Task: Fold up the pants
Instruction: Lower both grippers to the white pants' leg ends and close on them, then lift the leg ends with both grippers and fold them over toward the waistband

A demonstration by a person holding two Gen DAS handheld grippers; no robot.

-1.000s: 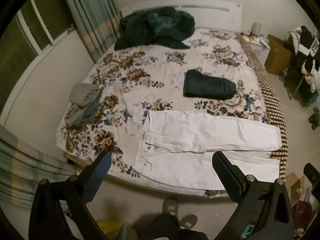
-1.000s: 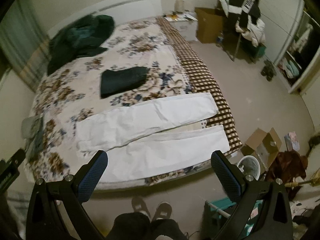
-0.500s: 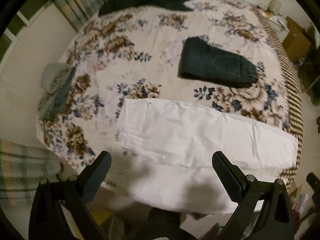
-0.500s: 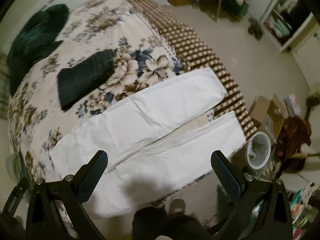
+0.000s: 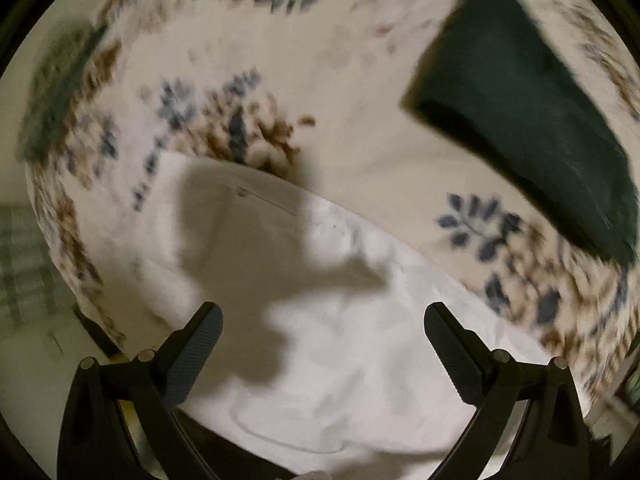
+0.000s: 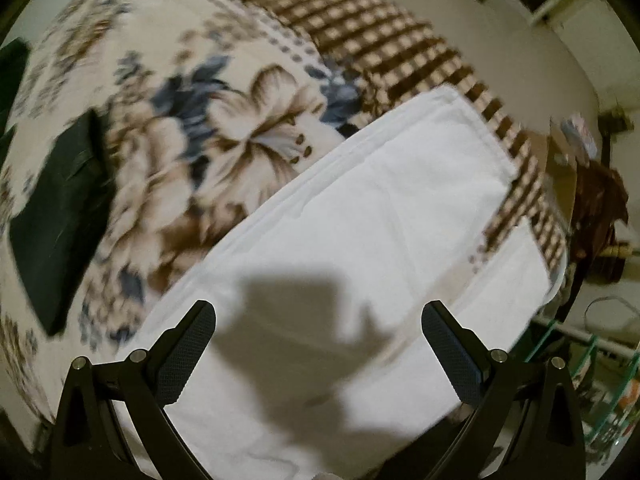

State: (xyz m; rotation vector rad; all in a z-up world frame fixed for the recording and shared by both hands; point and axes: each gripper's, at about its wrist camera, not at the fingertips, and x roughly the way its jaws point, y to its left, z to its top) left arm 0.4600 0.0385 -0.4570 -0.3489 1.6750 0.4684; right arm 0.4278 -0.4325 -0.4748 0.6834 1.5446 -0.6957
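Observation:
White pants lie spread flat on the floral bedspread, waist to the left and legs to the right. My left gripper is open and empty, hovering close over the waist end, its shadow on the fabric. My right gripper is open and empty, close over the two legs, whose hems lie near the checkered bed edge. The views are motion-blurred.
A folded dark pair of pants lies on the bed beyond the white pants; it also shows in the right wrist view. A grey-green garment is at the bed's left edge. Boxes and clutter stand on the floor to the right.
Both grippers have dropped from high over the room toward the bed and now sit close over the white pants. Both stay open.

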